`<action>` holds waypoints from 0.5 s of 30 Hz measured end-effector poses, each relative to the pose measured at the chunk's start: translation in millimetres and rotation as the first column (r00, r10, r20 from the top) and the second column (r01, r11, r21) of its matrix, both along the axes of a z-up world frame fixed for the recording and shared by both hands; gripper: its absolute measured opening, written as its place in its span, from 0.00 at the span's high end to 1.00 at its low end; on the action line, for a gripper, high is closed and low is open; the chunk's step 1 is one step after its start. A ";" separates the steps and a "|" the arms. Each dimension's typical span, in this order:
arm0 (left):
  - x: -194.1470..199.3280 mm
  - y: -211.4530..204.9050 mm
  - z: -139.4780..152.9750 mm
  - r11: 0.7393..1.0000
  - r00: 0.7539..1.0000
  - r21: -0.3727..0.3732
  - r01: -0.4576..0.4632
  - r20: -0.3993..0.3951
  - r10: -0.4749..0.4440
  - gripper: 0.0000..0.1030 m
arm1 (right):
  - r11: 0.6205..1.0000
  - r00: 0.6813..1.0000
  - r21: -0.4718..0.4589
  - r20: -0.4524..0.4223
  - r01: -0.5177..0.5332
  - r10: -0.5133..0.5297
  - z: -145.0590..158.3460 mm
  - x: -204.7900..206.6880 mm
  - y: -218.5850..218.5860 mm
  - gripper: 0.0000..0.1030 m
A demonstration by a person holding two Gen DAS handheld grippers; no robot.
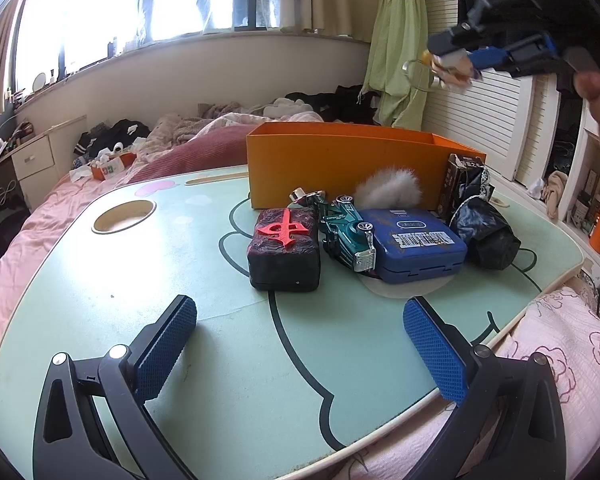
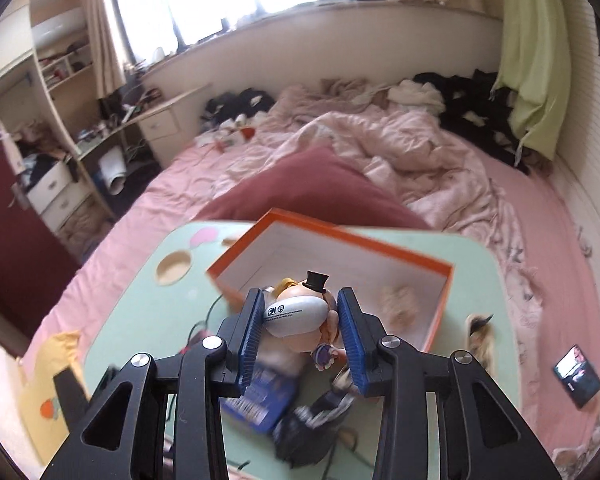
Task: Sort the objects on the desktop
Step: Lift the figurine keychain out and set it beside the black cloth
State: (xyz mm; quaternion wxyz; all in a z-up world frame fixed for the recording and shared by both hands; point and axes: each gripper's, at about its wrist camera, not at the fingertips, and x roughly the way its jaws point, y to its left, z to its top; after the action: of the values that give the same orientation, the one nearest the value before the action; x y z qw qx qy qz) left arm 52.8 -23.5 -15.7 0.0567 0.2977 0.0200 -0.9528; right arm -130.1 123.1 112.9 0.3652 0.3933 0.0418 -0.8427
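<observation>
My right gripper [image 2: 300,312] is shut on a small toy figure [image 2: 300,314] with a black top hat and holds it high above the near edge of the open orange box [image 2: 440,292]. It also shows in the left wrist view [image 1: 454,66], up at the right above the box [image 1: 340,160]. My left gripper [image 1: 300,344] is open and empty, low over the green lap table [image 1: 140,280]. In front of the box lie a dark block with a red symbol [image 1: 285,250], a green toy car [image 1: 346,232], a blue tin [image 1: 414,244], a white fluffy ball [image 1: 388,190] and a black bundle [image 1: 486,234].
A small dark carton [image 1: 458,184] stands against the box. The table has a round cup hole [image 1: 124,216] at the far left and rests on a pink bed [image 2: 520,200]. A phone [image 2: 578,374] lies on the bed at the right. A light object [image 2: 398,300] lies inside the box.
</observation>
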 end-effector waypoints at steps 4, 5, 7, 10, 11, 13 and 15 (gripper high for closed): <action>0.1 0.2 0.1 1.000 1.000 0.000 0.000 0.000 0.000 0.00 | 0.997 0.998 0.055 0.041 -0.048 0.046 -30.0 21.1 -15.0 0.65; 0.2 0.1 0.1 1.000 1.000 0.000 0.000 0.000 0.000 0.00 | 0.995 0.999 0.088 0.032 -0.044 0.041 -38.9 24.8 -20.8 0.65; 0.4 -0.1 0.1 1.000 1.000 0.000 0.000 0.000 0.000 0.00 | 0.992 0.999 0.125 0.015 -0.030 0.028 -52.7 25.7 -23.2 0.65; 0.5 -0.1 0.1 1.000 1.000 0.000 0.001 -0.001 -0.001 0.00 | 0.978 0.999 0.206 -0.044 0.036 -0.028 -76.8 24.6 -28.3 0.64; 0.5 0.0 0.2 1.000 1.000 0.000 0.001 -0.001 -0.001 0.00 | 0.976 0.998 0.215 -0.052 0.044 -0.033 -83.0 22.7 -28.6 0.64; 0.7 -0.2 0.1 1.000 1.000 0.000 0.001 -0.001 -0.001 0.00 | 0.979 0.998 0.199 -0.051 0.041 -0.032 -89.3 23.6 -26.5 0.63; 0.8 0.0 0.1 1.000 1.000 0.000 0.001 -0.001 -0.001 0.00 | 0.986 0.997 0.160 -0.069 0.041 -0.030 -87.4 27.9 -19.1 0.42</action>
State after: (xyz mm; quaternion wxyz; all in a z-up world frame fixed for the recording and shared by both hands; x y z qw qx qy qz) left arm 53.6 -23.5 -15.6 0.0562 0.2972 0.0201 -0.9529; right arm -102.2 104.0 25.5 0.3154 0.3941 0.1147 -0.8556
